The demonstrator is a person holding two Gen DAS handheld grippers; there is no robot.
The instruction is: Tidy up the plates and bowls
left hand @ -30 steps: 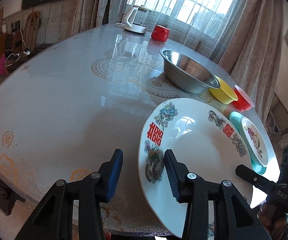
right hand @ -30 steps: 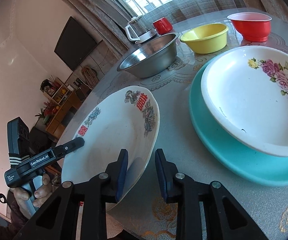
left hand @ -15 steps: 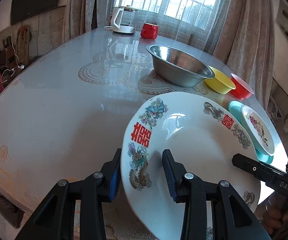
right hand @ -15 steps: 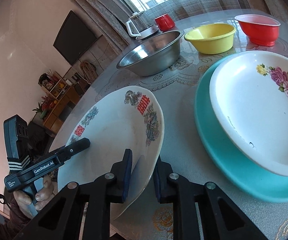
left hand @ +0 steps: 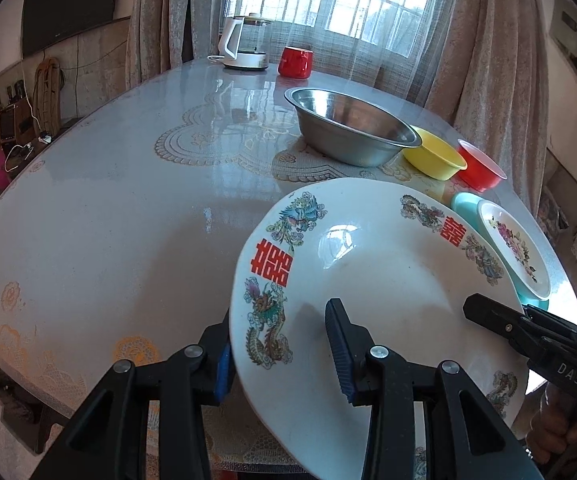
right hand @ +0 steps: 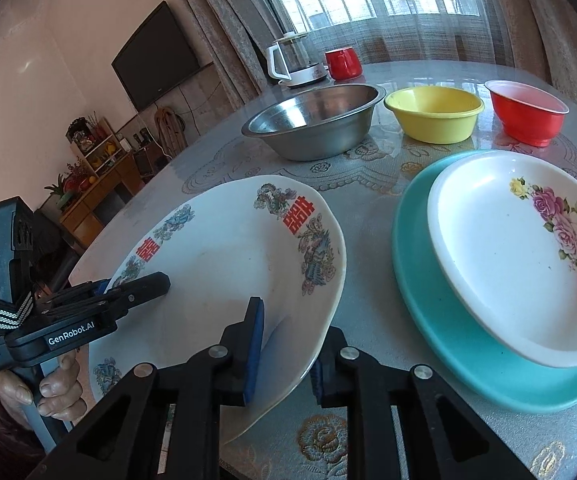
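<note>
- Your left gripper [left hand: 284, 354] is clamped across the near-left rim of the dragon-and-phoenix plate [left hand: 380, 280]: one blue pad sits under the rim, the other presses on the white inner face
- Your right gripper [right hand: 286, 344] is clenched on the opposite rim of the same plate, one pad on the inside and one beneath the edge; from the left wrist view its black fingers [left hand: 496, 318] lie over the plate's right side
- The plate is held tilted at the near edge of the round table [left hand: 108, 220], between your two grippers
- Just to its right, the rose-patterned white plate [right hand: 528, 256] rests inside the teal plate [right hand: 420, 280], both flat on the table
- Beyond them stand, in a row, the steel bowl [right hand: 312, 120], the yellow bowl [right hand: 434, 114] and the red bowl [right hand: 526, 110], each apart from its neighbour
- At the far edge, by the curtained window, a white kettle [left hand: 242, 42] stands beside a red mug [left hand: 296, 62]
- Your hand [right hand: 54, 384] grips the handle of the left gripper at lower left of the right wrist view
</note>
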